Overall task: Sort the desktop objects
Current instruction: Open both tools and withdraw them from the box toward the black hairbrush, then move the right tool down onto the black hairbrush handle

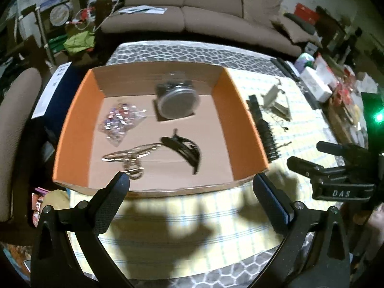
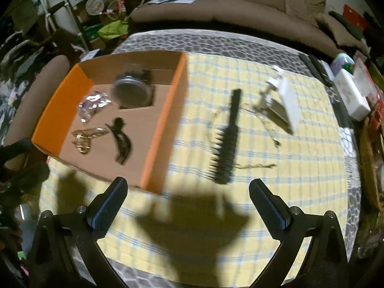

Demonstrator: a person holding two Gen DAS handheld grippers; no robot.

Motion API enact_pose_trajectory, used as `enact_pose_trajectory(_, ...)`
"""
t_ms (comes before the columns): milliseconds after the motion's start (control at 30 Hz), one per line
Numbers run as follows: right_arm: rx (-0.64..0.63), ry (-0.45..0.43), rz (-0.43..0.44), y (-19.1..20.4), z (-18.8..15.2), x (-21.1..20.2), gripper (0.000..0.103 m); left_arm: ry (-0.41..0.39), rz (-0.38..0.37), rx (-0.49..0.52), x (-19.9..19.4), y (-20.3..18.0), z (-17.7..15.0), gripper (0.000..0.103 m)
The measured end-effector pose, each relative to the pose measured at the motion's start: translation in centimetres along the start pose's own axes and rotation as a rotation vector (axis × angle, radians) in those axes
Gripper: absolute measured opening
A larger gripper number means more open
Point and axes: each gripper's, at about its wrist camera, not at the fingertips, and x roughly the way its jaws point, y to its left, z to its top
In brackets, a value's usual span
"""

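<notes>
Left tongs (image 1: 190,187) wide, nothing between pads, over near edge of cardboard box (image 1: 72,129) with orange inner walls. Right tongs (image 2: 188,189) wide too, nothing held, over yellow checked quilt (image 2: 276,180) on worktop.

Inside box, on flat brown floor: round clear jar (image 1: 176,97) with grey lid, crinkly shiny bag (image 1: 121,120), gold wire clip (image 1: 129,156), curved black claw clip (image 1: 184,150).

Outside box, on quilt: black spiky hairbrush (image 2: 226,141), thin chain (image 2: 254,166), white card (image 2: 289,98). Both views blurry.
</notes>
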Motion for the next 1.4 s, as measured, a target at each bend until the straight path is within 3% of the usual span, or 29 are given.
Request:
enact_pose_trajectory(333,0.095,0.005,-0.044,-7.7,-2.2,-0.1,0.102,0.014,-0.047,0.069,1.9,-5.6,-0.3,0.103)
enact_pose_trajectory(800,0.187,-0.018,-0.031,-13.5,-3.2,0.7,0.102,-0.046,-0.071,0.166,3.5,-12.8,0.2,0.103)
enact_pose_trajectory(1133,0.301,-0.033,0.125,-16.9,-0.4,1.4,0.073,-0.04,-0.064,0.249,6.2,-17.0,-0.3,0.092)
enact_pose_trajectory(1200,0.3,-0.024,0.145,-17.1,0.2,1.8,0.066,-0.035,-0.066,0.257,6.8,-17.7,-0.4,0.08)
enact_pose_trajectory(1233,0.3,-0.02,0.155,-17.2,0.5,2.1,0.062,-0.028,-0.066,0.258,7.3,-18.1,-0.3,0.079)
enact_pose_trajectory(1400,0.313,-0.004,0.209,-17.6,1.7,3.2,0.061,-0.02,-0.059,0.252,8.9,-18.9,-0.2,0.079)
